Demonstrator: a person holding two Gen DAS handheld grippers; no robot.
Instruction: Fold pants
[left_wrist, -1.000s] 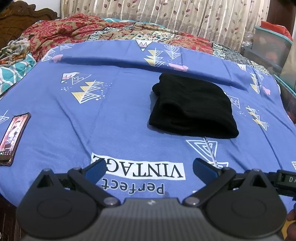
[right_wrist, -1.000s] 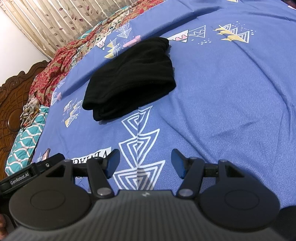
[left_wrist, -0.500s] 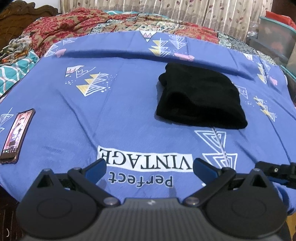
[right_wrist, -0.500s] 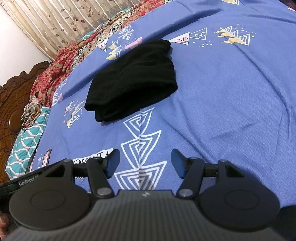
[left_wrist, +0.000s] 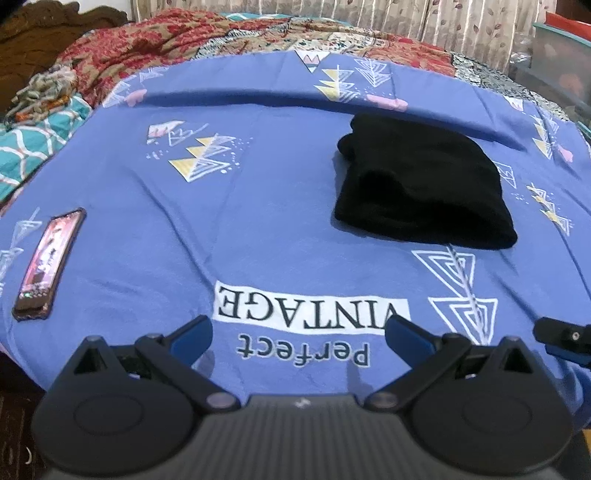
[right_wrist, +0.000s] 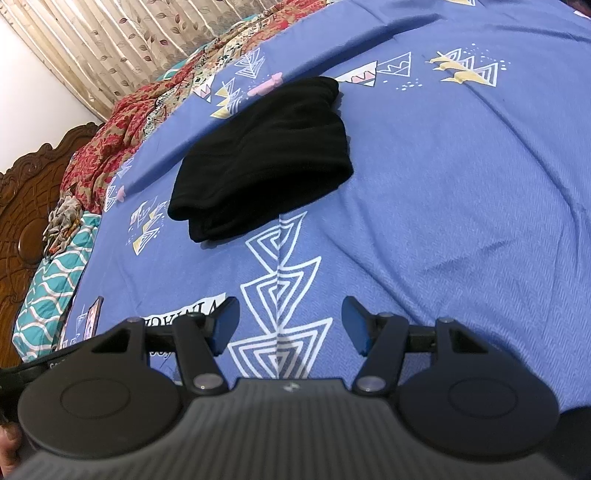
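Black pants (left_wrist: 421, 184) lie folded in a compact bundle on the blue bedsheet (left_wrist: 258, 221), right of centre in the left wrist view; they also show in the right wrist view (right_wrist: 266, 158), upper middle. My left gripper (left_wrist: 297, 332) is open and empty, hovering over the bed's near edge, well short of the pants. My right gripper (right_wrist: 290, 321) is open and empty, also back from the pants, above the sheet's white triangle print.
A phone (left_wrist: 48, 258) lies on the sheet at the left. A red patterned blanket (left_wrist: 155, 48) and teal pillow (left_wrist: 33, 147) sit at the far left. A wooden headboard (right_wrist: 26, 206) and curtains (right_wrist: 129, 40) stand behind. Plastic bins (left_wrist: 561, 55) are at the right.
Both grippers have drawn back from the pants toward the near edge of the bed. The pants have not moved. The jaws stayed open.
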